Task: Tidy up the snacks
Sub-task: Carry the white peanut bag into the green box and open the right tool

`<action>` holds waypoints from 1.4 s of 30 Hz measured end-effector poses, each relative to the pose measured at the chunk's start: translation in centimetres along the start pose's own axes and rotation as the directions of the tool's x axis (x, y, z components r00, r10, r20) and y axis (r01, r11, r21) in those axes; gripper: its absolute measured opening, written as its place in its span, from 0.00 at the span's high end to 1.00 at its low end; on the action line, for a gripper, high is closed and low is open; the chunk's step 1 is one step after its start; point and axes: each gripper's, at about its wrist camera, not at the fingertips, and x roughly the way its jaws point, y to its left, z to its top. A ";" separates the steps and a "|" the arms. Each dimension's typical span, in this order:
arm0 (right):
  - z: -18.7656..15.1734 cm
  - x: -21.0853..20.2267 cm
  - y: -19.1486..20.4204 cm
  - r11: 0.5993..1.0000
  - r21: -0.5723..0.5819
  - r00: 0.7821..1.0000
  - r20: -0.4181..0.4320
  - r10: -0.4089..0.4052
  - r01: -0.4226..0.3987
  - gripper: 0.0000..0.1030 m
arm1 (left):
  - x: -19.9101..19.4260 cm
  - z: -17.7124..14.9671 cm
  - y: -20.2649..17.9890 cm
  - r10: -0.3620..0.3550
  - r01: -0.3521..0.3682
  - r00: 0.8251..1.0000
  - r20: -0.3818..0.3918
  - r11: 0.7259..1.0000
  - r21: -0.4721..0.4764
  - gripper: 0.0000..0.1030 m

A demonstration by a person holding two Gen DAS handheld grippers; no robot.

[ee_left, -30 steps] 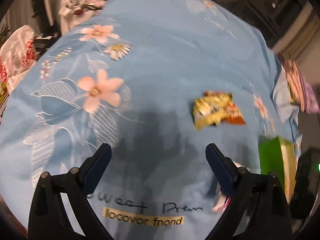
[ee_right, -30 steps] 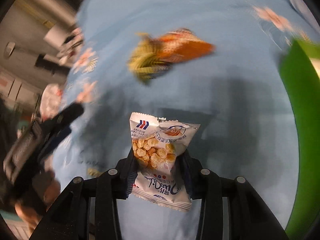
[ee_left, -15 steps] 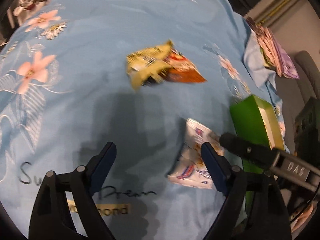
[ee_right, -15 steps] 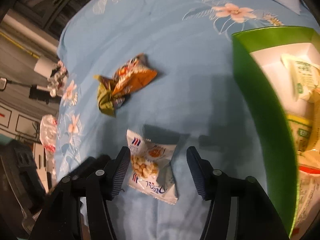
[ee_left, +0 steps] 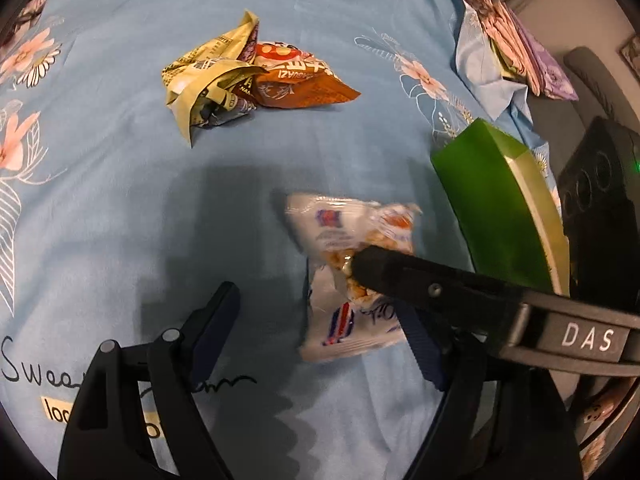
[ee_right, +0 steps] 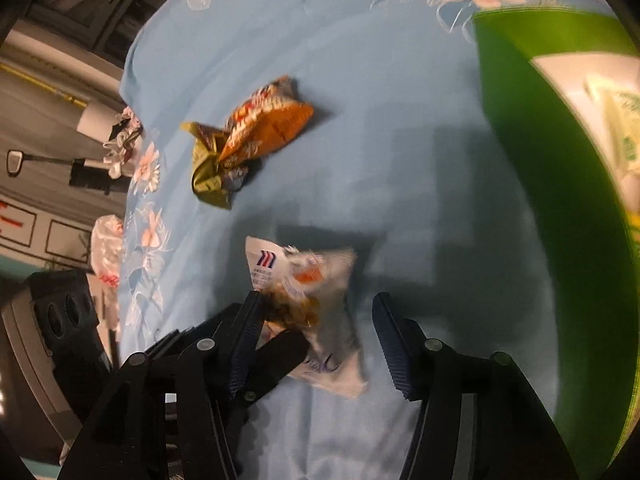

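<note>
The sheet (ee_left: 120, 184) read "Swee…" in script, and my right gripper's (ee_right: 316, 336) finger (ee_left: 440, 292) bore "DAS". A second earlier that gripper had pinched the white snack bag (ee_left: 352, 264); its jaws had since opened, then closed slightly, the bag loose between them beside the green box (ee_left: 492, 208). My left gripper (ee_left: 320, 320), half-wide, had been narrowing around the bag. Two crumpled packets (ee_left: 248, 80) lay beyond.

Both wrist views look steeply down, close over the blue sheet (ee_left: 120, 208), apparently sharing the white packet (ee_right: 304, 280).
</note>
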 end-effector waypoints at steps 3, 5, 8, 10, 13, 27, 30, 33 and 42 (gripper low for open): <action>0.1 0.2 0.2 1.000 -0.017 1.000 -0.001 0.002 -0.002 0.47 | 0.2 -0.1 -0.2 0.009 -0.009 1.000 0.016 1.000 0.015 0.23; 0.2 0.4 0.2 1.000 -0.025 1.000 -0.003 0.015 -0.015 0.48 | 0.4 0.0 -0.3 0.010 -0.011 1.000 0.022 1.000 0.019 0.22; 0.2 0.6 0.2 0.997 -0.023 0.997 -0.023 0.077 -0.077 0.56 | 0.6 0.1 -0.7 -0.033 0.033 0.999 0.033 0.999 0.019 0.44; 0.1 0.6 0.3 0.997 -0.027 0.997 -0.027 0.073 -0.074 0.57 | 0.5 0.1 -1.1 -0.032 0.031 0.999 0.040 0.999 0.023 0.44; 0.2 0.1 0.4 0.997 -0.023 0.998 -0.011 0.069 -0.069 0.58 | 0.1 0.2 -1.6 -0.042 0.041 0.997 0.059 0.999 0.020 0.49; 0.9 -13.4 -1.1 0.996 -0.068 0.923 0.377 0.076 -0.054 0.58 | -4.4 3.4 -12.9 -0.172 0.086 0.939 0.296 0.955 0.283 0.52; 0.8 -15.4 -3.0 0.999 -0.018 0.903 0.428 0.043 -0.039 0.58 | -3.1 4.2 -15.6 -0.213 0.115 0.941 0.264 0.933 0.342 0.52; 0.8 -16.4 -5.4 0.997 0.058 0.890 0.456 0.019 -0.051 0.58 | -1.4 4.6 -18.0 -0.230 0.137 0.948 0.218 0.918 0.373 0.53; 1.5 -16.6 -10.5 0.974 0.222 0.907 0.416 -0.063 -0.034 0.59 | 3.1 5.3 -20.6 -0.232 0.189 0.970 0.072 0.909 0.372 0.54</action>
